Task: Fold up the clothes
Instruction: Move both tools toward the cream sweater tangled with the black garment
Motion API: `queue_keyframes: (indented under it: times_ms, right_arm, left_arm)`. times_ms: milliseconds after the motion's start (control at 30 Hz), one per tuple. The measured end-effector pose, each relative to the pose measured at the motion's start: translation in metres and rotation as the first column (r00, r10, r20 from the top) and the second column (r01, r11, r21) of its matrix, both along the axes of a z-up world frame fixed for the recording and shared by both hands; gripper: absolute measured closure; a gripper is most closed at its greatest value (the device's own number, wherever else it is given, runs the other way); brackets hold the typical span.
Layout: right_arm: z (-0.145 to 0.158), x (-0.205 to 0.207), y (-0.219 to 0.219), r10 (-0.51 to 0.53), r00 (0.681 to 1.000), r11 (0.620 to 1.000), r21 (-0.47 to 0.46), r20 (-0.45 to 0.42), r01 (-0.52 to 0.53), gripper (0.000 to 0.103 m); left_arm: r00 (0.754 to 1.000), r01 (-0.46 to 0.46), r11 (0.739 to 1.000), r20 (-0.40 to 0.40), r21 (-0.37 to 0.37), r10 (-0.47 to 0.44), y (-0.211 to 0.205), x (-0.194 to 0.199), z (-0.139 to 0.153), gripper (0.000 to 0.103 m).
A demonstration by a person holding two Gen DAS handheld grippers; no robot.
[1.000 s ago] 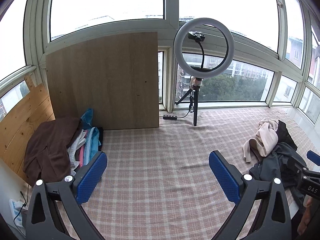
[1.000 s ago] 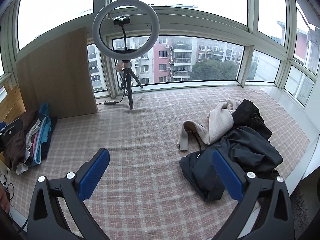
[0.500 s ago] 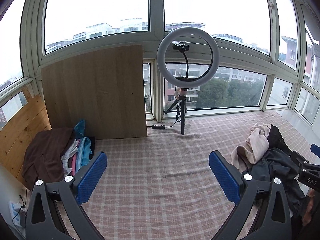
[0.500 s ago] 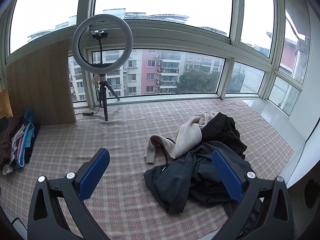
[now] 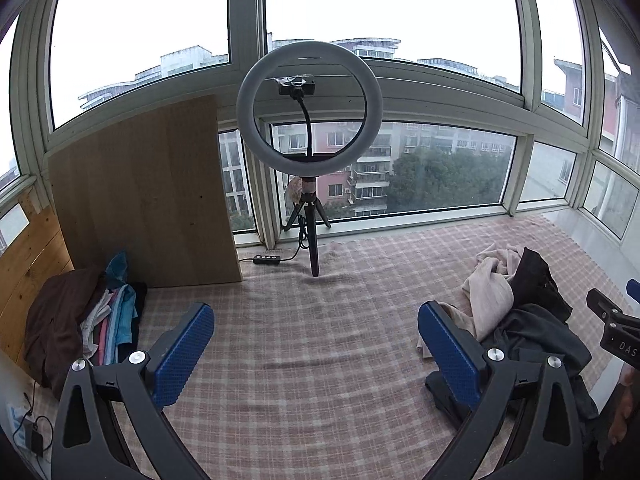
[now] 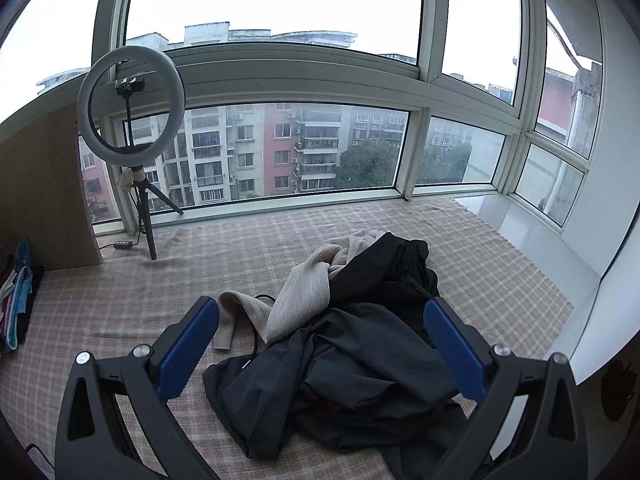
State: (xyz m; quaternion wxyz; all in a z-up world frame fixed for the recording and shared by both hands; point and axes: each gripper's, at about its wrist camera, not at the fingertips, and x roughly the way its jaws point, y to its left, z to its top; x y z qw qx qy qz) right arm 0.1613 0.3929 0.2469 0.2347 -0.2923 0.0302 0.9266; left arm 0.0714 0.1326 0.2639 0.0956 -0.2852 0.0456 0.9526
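Observation:
A heap of unfolded clothes lies on the checked cloth: a dark grey garment [image 6: 352, 376], a black one [image 6: 392, 268] and a beige knit one [image 6: 304, 292]. My right gripper [image 6: 320, 344] is open and empty, held just above the dark grey garment with the heap between its fingers. The heap also shows in the left wrist view [image 5: 520, 312], at the right. My left gripper [image 5: 316, 352] is open and empty over bare checked cloth [image 5: 304, 344]. A stack of folded clothes [image 5: 108, 320] with a brown garment [image 5: 56, 328] lies at the far left.
A ring light on a tripod [image 5: 310, 120] stands at the back by the window, with its cable and switch [image 5: 266, 259] on the cloth. A wooden board [image 5: 144, 196] leans against the window at back left. The platform's right edge [image 6: 576, 312] drops off beside the heap.
Both grippers have swung to the right. The heap of clothes has come nearer and now sits between the right gripper's fingers. Both grippers stayed open.

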Motion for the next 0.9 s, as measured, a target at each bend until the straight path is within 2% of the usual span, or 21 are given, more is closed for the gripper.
queue_keyframes:
  times_ms: [467,600,767,900]
  right_arm:
    - [-0.021,-0.024,0.081,0.002,1.0,0.999,-0.035,0.017,-0.002,0.0]
    - [-0.031,-0.035,0.104,0.02,1.0,0.999,-0.051,0.024,-0.019,0.0]
    - [-0.048,-0.046,0.147,0.053,0.998,0.991,-0.122,0.018,-0.051,0.002]
    - [-0.061,-0.057,0.195,0.051,0.999,0.976,-0.213,0.014,-0.047,0.011]
  left_arm:
    - [0.994,0.03,0.999,0.104,0.03,-0.033,0.075,-0.036,-0.022,0.001]
    - [0.987,0.072,0.997,0.14,0.014,-0.073,0.105,-0.049,-0.037,0.001]
    - [0.956,0.192,0.981,0.23,-0.013,-0.184,0.16,-0.072,-0.07,0.001]
    - [0.911,0.293,0.956,0.306,-0.009,-0.277,0.211,-0.096,-0.103,0.001]
